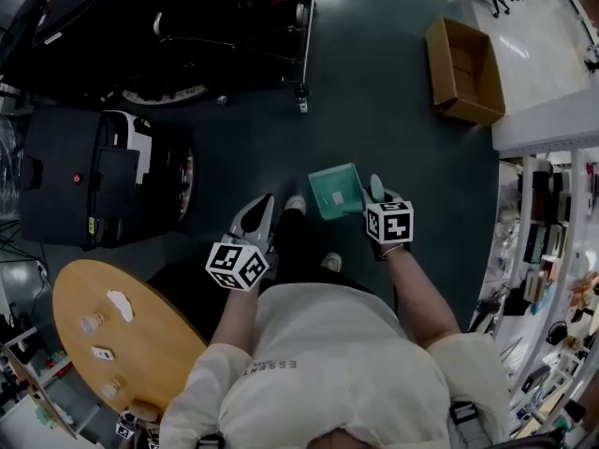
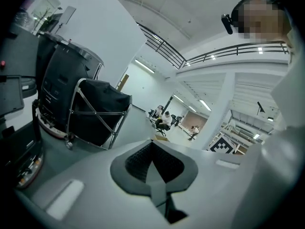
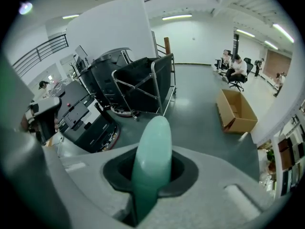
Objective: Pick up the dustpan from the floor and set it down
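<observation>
Fingers (image 3: 187, 174) of the right gripper (image 1: 377, 196) are clamped on the green handle (image 3: 152, 151) of the dustpan (image 1: 335, 193); the handle stands up between the dark pads. The left gripper (image 1: 261, 210) has its pair pressed together, with nothing between them.

From the head view, the dustpan's tray hangs at 9 o'clock from the right gripper, just beside a white shoe (image 1: 296, 204), over the dark green floor (image 1: 393, 110). I judge it lifted, though I cannot tell how high.

To set it down well, I would aim for the bare floor at 12 o'clock and keep away from the cardboard box (image 1: 463, 68) at 1 o'clock and the black cart (image 1: 225, 26) at 11 o'clock. The handle is narrow and rounded, so I expect the tray could swing or twist in the grip. I would lower slowly, hold the tray level, let its flat bottom meet the floor fully, and only then loosen the clamp. The left gripper is best kept out at 8 o'clock.
</observation>
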